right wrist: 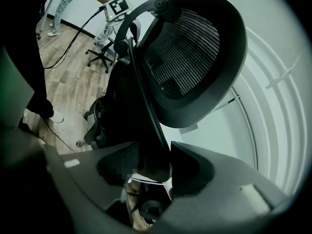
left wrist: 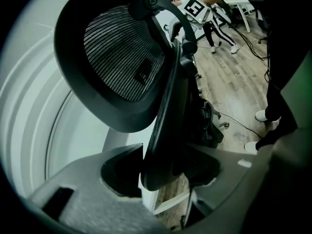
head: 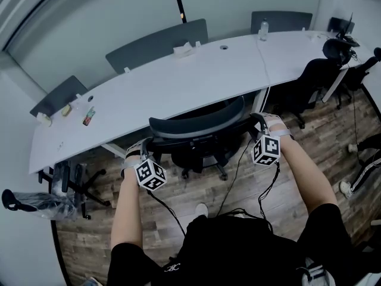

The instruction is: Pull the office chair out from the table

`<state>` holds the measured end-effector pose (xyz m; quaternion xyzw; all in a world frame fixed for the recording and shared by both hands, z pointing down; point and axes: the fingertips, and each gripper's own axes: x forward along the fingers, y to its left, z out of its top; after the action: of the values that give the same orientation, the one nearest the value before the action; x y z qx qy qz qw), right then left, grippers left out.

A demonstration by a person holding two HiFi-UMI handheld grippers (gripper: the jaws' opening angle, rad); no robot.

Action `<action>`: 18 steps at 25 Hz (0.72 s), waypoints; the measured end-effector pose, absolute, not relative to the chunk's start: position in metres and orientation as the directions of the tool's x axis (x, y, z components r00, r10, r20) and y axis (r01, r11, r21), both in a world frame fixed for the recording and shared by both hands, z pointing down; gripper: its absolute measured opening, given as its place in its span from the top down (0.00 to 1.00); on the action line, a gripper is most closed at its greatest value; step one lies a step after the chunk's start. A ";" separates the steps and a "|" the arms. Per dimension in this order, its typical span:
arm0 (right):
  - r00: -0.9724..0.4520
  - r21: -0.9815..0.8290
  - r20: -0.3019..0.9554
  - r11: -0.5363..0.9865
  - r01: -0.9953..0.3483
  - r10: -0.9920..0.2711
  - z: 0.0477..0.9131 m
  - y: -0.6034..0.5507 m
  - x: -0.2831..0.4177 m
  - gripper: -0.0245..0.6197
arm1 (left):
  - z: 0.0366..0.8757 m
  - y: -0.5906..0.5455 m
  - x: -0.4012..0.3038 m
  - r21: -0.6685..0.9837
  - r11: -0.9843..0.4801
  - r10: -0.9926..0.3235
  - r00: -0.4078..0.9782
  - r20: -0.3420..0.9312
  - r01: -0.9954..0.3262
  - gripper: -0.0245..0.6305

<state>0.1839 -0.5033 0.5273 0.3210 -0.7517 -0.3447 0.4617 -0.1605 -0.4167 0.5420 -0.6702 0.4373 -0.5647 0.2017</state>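
Note:
A black mesh-backed office chair (head: 196,130) stands on the wood floor at the near edge of the long white table (head: 178,82), its back towards me. My left gripper (head: 143,149) is shut on the left edge of the backrest. In the left gripper view the backrest's black frame (left wrist: 165,116) runs down between the two jaws of the left gripper (left wrist: 163,172). My right gripper (head: 257,123) is shut on the right edge. The right gripper view shows the frame (right wrist: 146,116) held between the jaws of the right gripper (right wrist: 151,167).
Grey chairs (head: 158,43) line the table's far side. Another black chair (head: 315,79) stands to the right and a chair base (head: 74,180) to the left. A bottle (head: 263,30) and small items lie on the table. Cables (head: 238,177) trail on the floor behind the chair.

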 end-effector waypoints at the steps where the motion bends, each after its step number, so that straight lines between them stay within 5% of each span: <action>1: -0.374 0.814 0.473 0.558 -0.161 -0.798 0.528 -0.500 0.187 0.64 | 0.542 -0.410 -0.157 -0.764 -0.533 -0.815 -0.025 0.580 -0.363 0.62; 18: -0.501 0.807 0.464 0.582 -0.102 -0.731 0.528 -0.434 0.209 0.64 | 0.545 -0.313 -0.125 -0.765 -0.469 -0.817 -0.111 0.566 -0.441 0.61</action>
<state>0.2086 -0.4337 0.5275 0.2664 -0.7824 -0.3717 0.4228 -0.1251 -0.3129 0.5449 -0.6456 0.4873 -0.5639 0.1666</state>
